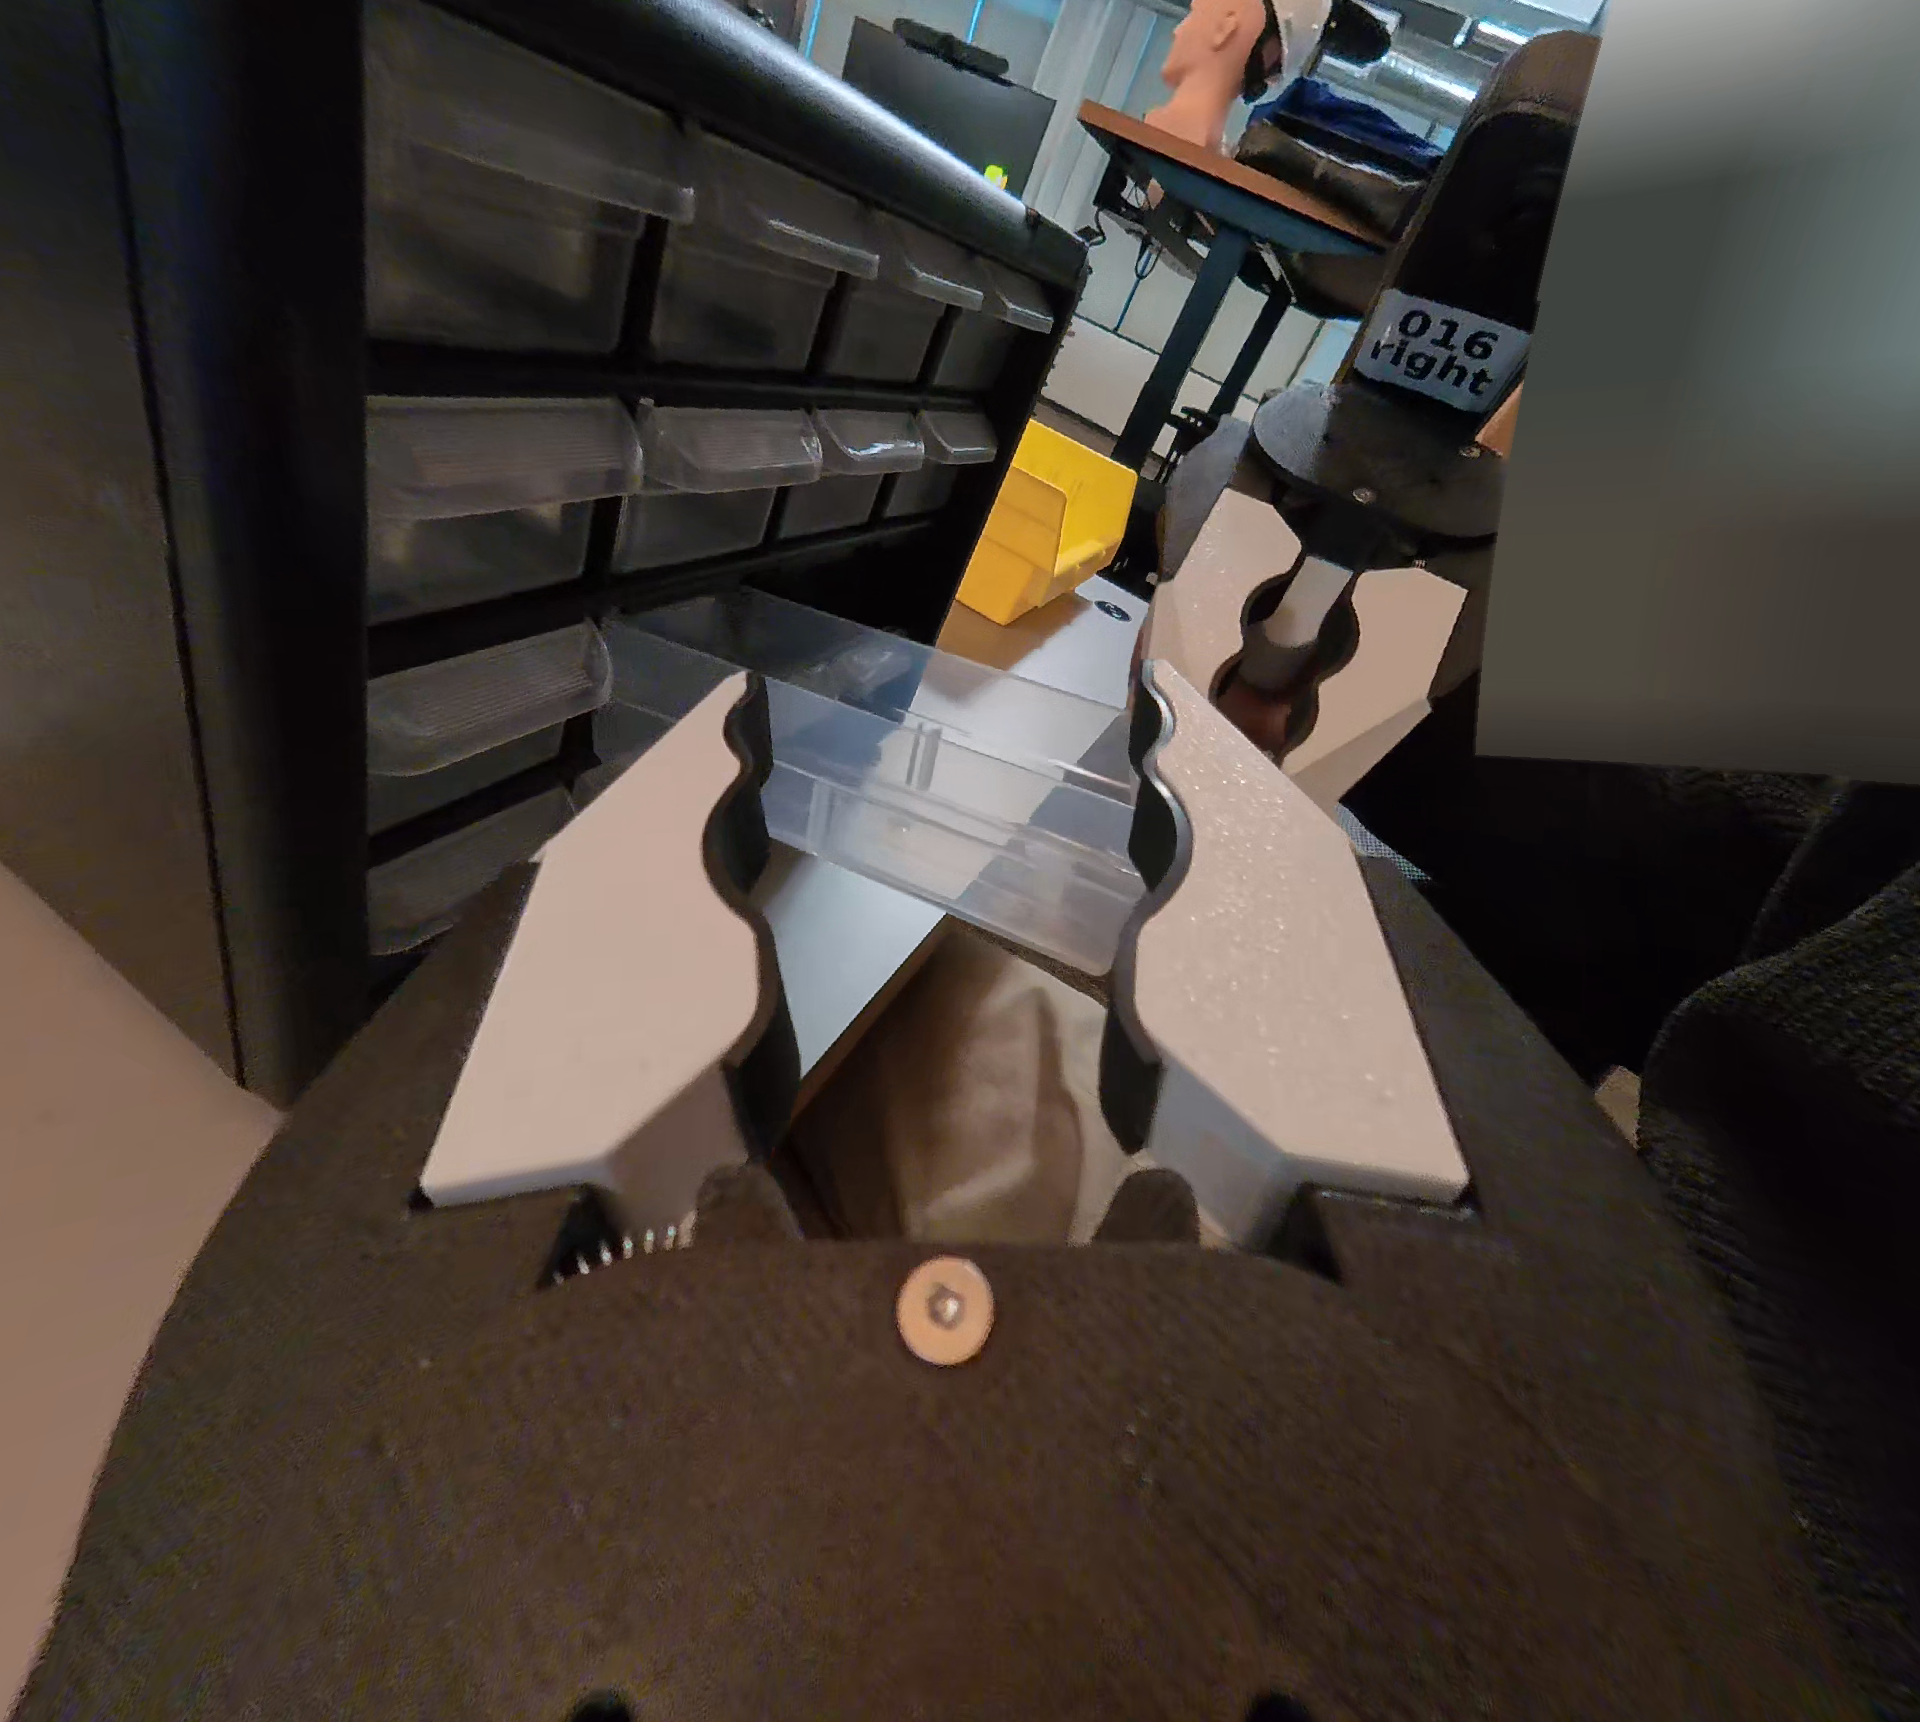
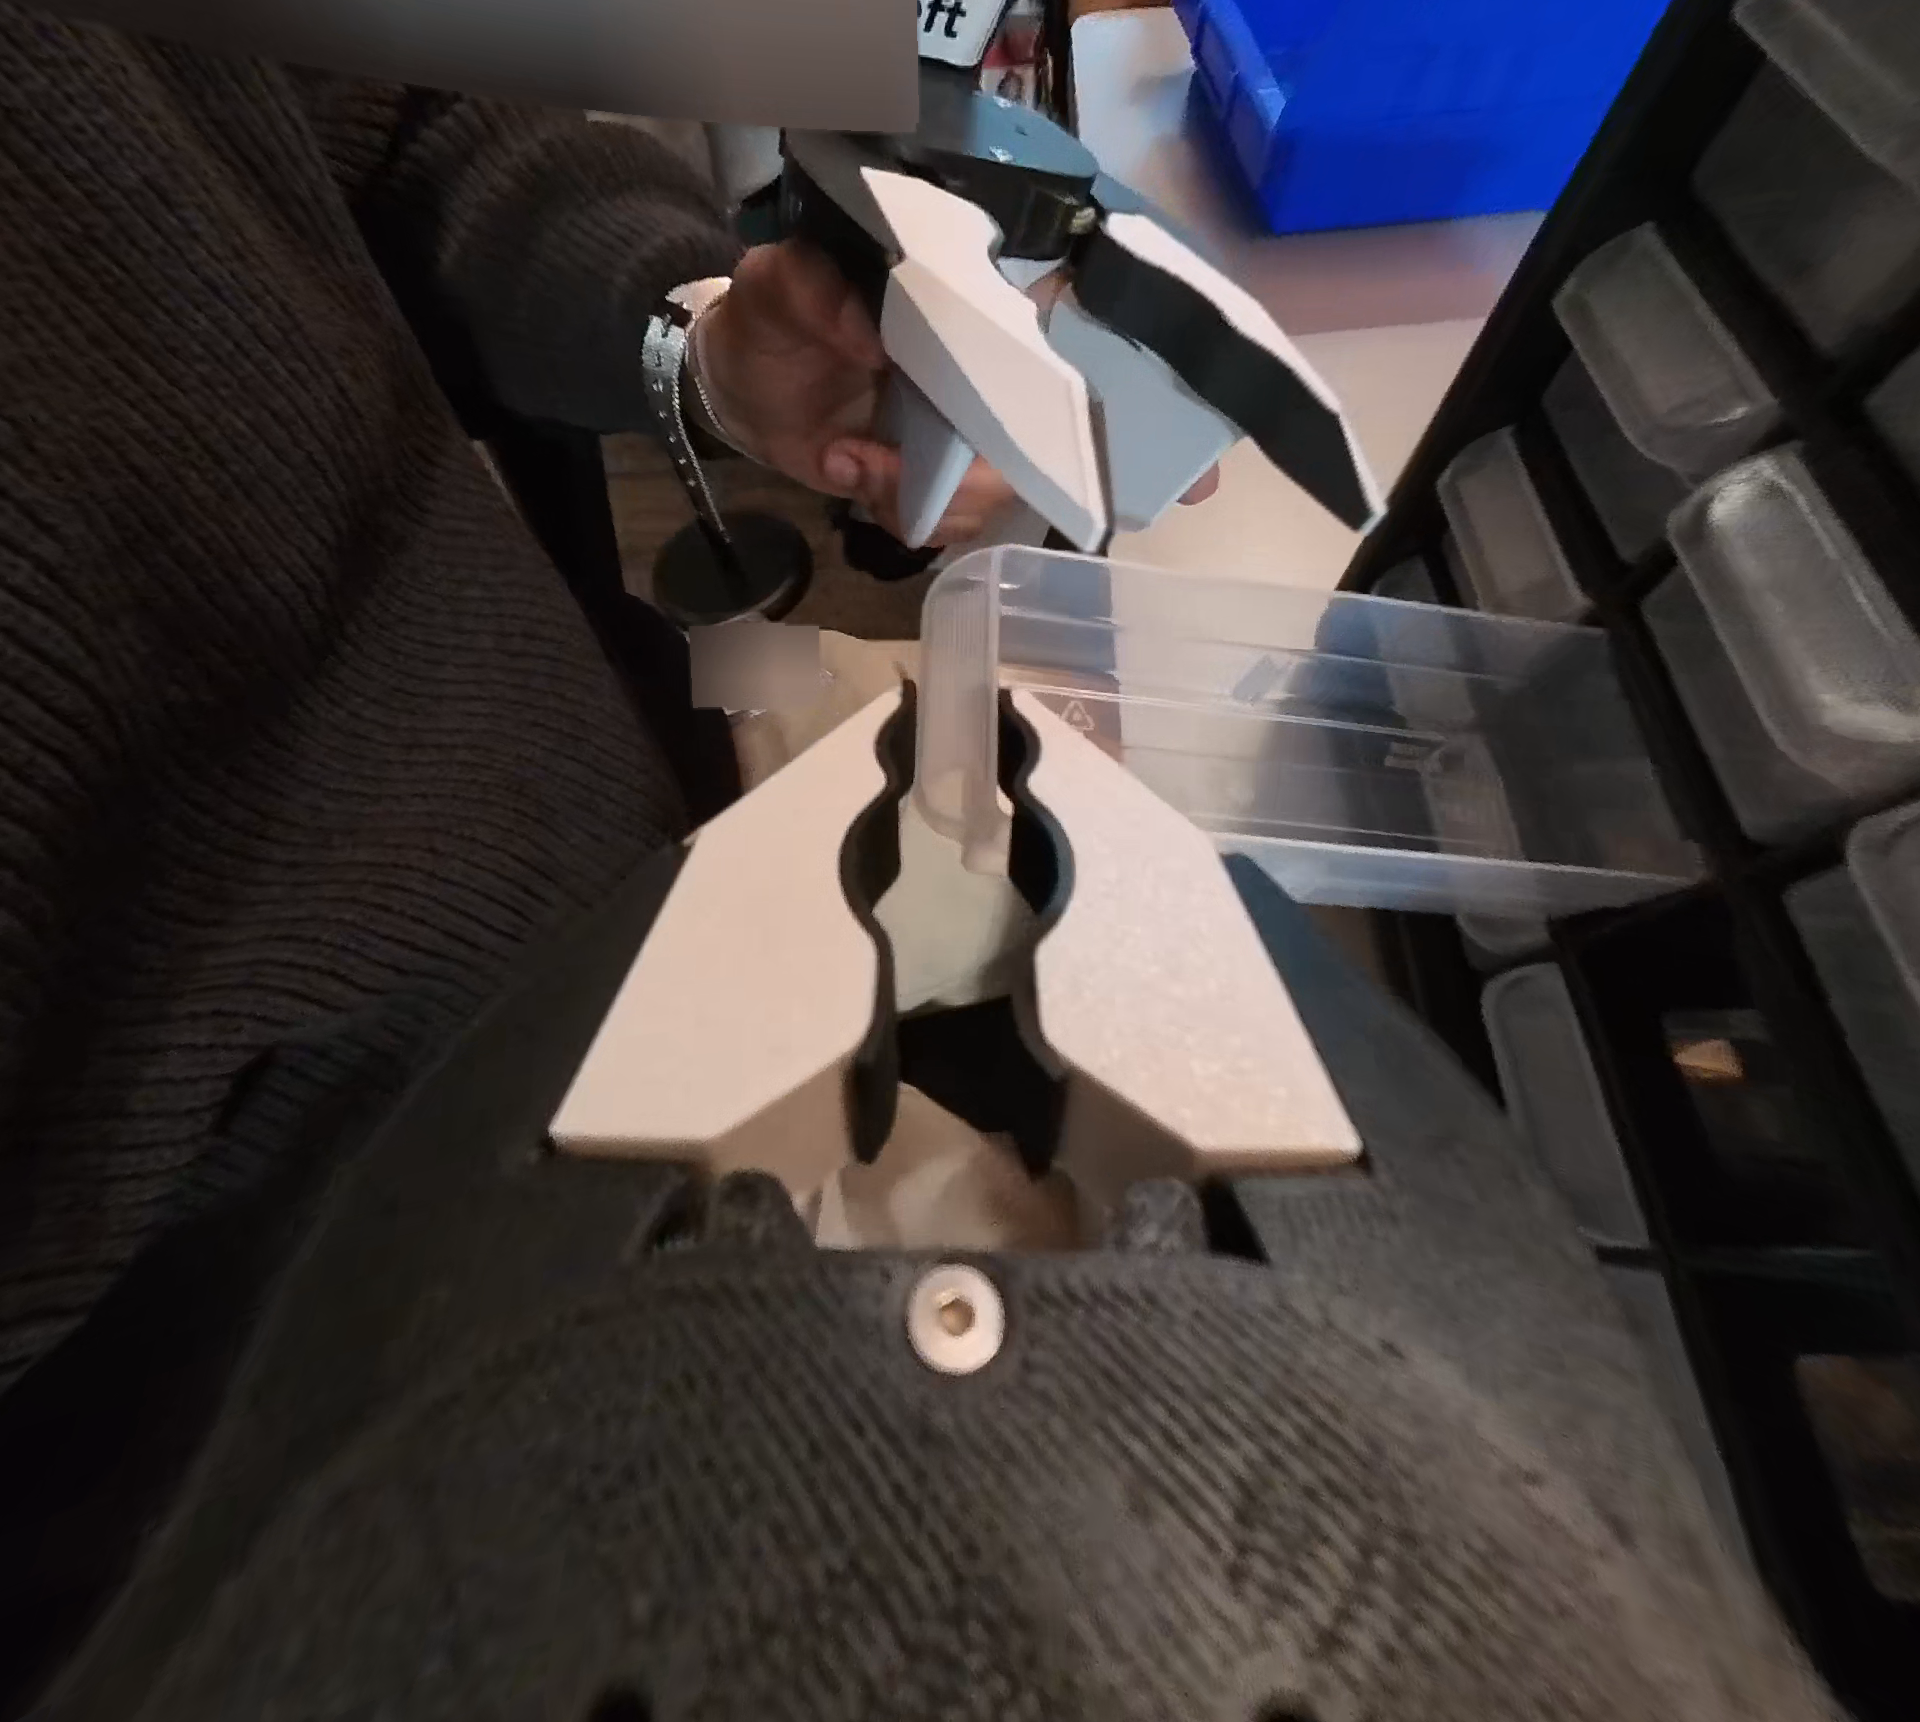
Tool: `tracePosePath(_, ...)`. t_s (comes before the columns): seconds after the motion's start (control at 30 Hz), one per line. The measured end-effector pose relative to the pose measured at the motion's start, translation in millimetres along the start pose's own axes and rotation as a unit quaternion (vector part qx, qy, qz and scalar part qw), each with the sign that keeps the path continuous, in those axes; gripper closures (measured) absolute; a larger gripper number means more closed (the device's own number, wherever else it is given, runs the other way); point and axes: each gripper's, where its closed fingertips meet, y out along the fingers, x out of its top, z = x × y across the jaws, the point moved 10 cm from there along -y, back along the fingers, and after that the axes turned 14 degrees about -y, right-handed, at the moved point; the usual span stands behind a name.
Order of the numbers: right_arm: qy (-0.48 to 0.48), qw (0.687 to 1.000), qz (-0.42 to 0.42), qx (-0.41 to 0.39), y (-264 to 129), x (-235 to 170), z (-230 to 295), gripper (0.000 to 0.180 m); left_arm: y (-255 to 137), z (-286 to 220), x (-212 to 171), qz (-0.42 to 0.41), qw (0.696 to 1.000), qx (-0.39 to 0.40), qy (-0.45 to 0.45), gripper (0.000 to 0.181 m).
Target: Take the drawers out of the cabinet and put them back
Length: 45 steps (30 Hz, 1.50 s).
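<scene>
Left wrist view: the left gripper (image 1: 940,825) is spread wide around a clear drawer (image 1: 935,799) drawn partway out of the black cabinet (image 1: 582,301); other drawers are seated.

Right wrist view: the drawer's front lip is pinched by the right gripper (image 2: 956,716). Removal or reinsertion cannot be told apart; most work seems left.

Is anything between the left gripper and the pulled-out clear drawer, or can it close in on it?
Nothing visible blocks it. The left gripper is open, its fingers flanking the clear drawer with only air between. The right gripper grips the drawer's front handle, off to the side.
</scene>
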Motion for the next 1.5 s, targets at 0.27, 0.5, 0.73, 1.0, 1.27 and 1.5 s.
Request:
tracePosePath(0.27, -0.049, 0.997, 0.054, -0.036, 12.0, -7.5, -7.2, 0.166, 1.5, 1.8, -1.7, 0.006, 1.000, 0.007, -0.004, 0.112)
tracePosePath(0.5, -0.076, 0.991, 0.083, -0.073, 22.5, -23.8, -9.0, 0.168, 1.2, 2.6, -2.1, 0.006, 1.000, 0.014, -0.002, 0.112)
tracePosePath(0.73, -0.089, 0.988, 0.094, -0.082, 21.2, -23.0, -7.7, 0.166, 1.3, 4.9, -2.7, 0.008, 1.000, 0.022, -0.004, 0.112)
tracePosePath(1.0, -0.097, 0.984, 0.114, -0.093, 16.1, -22.0, -8.1, 0.164, 2.1, 7.8, -4.0, 0.013, 1.000, 0.024, -0.013, 0.112)
tracePosePath(1.27, -0.107, 0.977, 0.128, -0.134, 15.5, -19.9, -11.7, 0.162, 4.3, 9.5, -6.6, 0.024, 0.999, 0.025, -0.020, 0.112)
tracePosePath(1.5, -0.100, 0.968, 0.128, -0.189, 11.5, -21.9, -19.9, 0.149, 5.8, 10.4, -8.3, 0.032, 0.999, 0.024, -0.027, 0.112)
